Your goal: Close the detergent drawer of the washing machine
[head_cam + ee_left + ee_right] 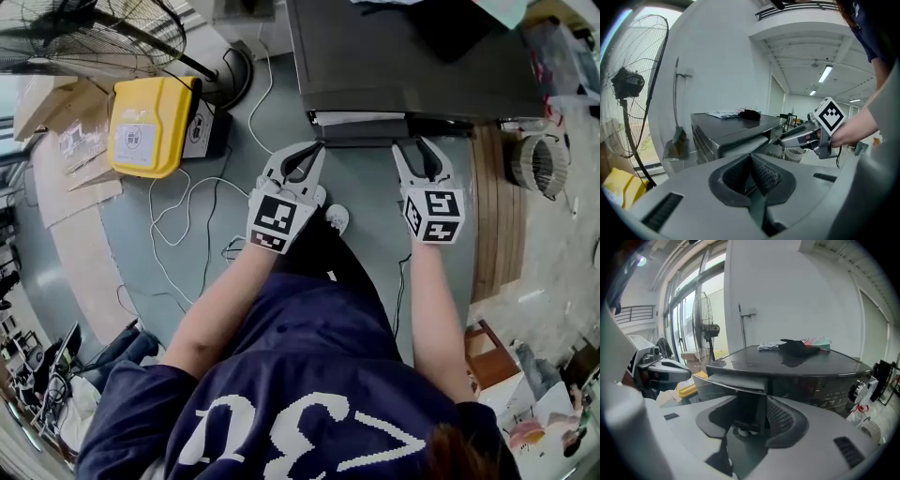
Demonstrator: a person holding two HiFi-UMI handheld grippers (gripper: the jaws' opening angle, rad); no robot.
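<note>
The dark grey washing machine (412,66) stands ahead of me. Its detergent drawer (361,119) sticks out of the front at the upper left, pale inside. My left gripper (316,150) is shut with nothing between its pads, its tips just below the drawer's left end. In the left gripper view the drawer (740,145) lies beyond the shut left gripper (752,174). My right gripper (413,145) is open, close under the machine's front, right of the drawer. In the right gripper view the drawer's front (736,380) shows just past the open right gripper (752,416), untouched.
A yellow container (150,127) and cardboard (66,122) lie on the floor at the left, by a standing fan (94,37). White cables (187,216) trail across the floor. A round basket (539,164) sits at the right. Cloths (797,347) lie on the machine's top.
</note>
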